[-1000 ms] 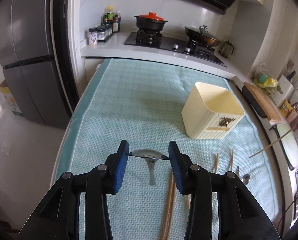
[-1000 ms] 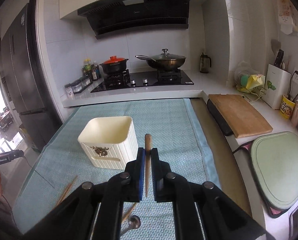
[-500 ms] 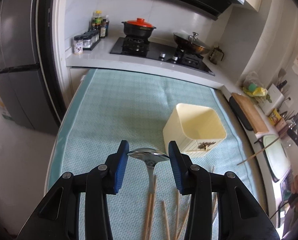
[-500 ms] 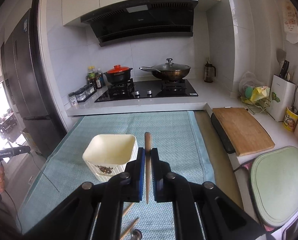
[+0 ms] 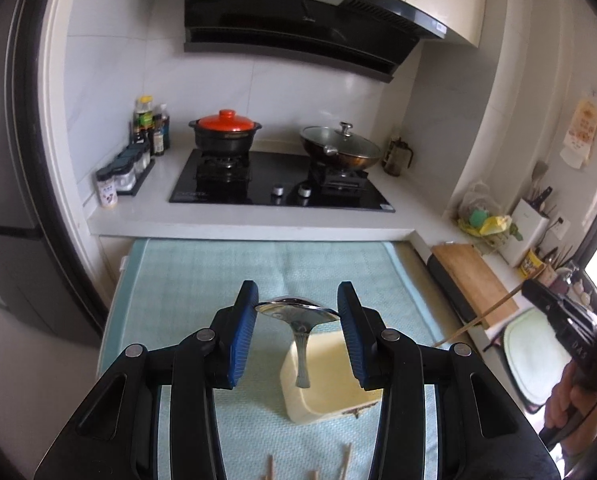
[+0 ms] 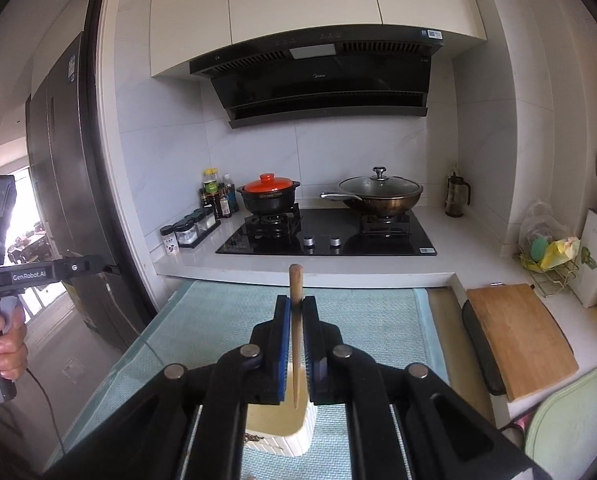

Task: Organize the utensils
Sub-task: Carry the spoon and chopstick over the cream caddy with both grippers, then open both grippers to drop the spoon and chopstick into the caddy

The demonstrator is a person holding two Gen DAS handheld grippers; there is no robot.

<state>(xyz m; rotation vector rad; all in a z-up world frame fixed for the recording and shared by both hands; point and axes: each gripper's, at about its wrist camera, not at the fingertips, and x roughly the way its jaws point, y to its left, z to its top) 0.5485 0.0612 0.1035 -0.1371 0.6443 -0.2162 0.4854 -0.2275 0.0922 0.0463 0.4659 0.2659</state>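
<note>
The left claw pinches one metal spoon by its bowl, handle hanging over the one cream holder on the teal-covered table. The right claw is pressed together on one wooden chopstick, upright above the holder. Four chopstick tips show on the cloth.

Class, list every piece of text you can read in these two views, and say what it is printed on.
"GenRobot.AI": on the left gripper's black body.
"DAS": partly readable on the right gripper's body.
Range hood logo, spice jar labels, wall note: too small or blurred.
</note>
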